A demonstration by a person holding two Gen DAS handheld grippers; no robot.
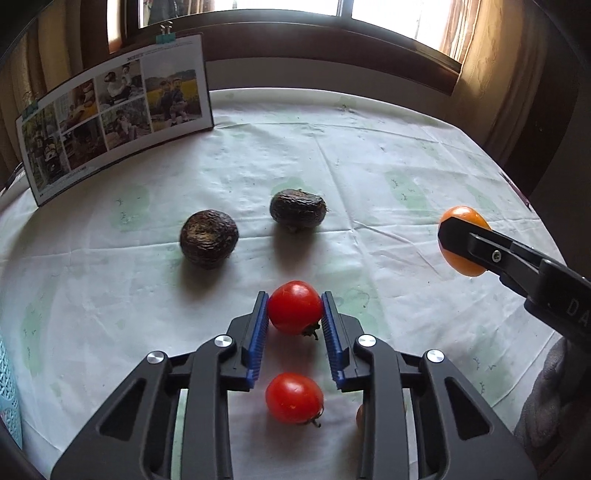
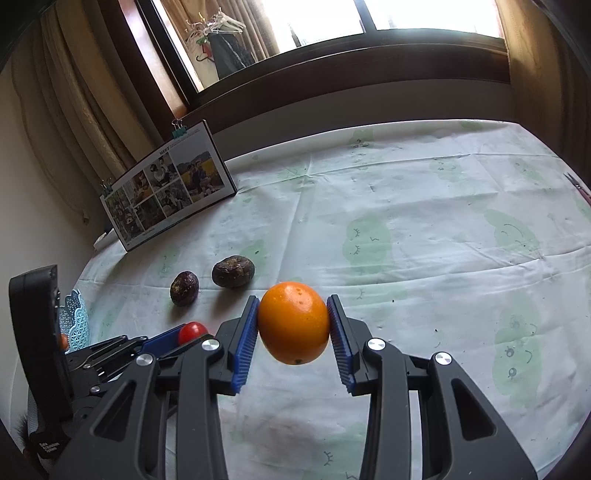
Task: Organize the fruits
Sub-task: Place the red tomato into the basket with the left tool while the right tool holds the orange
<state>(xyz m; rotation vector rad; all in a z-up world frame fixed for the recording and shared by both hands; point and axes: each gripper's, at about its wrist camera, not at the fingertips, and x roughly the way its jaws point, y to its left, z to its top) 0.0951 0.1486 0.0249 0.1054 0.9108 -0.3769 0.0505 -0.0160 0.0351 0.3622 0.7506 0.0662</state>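
The left gripper (image 1: pixel 294 308) is clenching a soft, thin-skinned tomato (image 1: pixel 294 307) at its widest girth. The right gripper (image 2: pixel 292 323) is gripping a firmer, smooth orange (image 2: pixel 293 322) likewise, risking slippage.

Daylight from blown-out window (image 1: pixel 295 5), soft shadows on tablecloth (image 1: pixel 369 166), fisheye-bent dark corners

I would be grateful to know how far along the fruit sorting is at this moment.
Done: two dark wrinkled fruits sit side by side on the tablecloth, perhaps already grouped. In hand: the left gripper clamps a red tomato, and the right gripper holds an orange in the air. Left: placing both, plus a second tomato lying loose beneath the left gripper.
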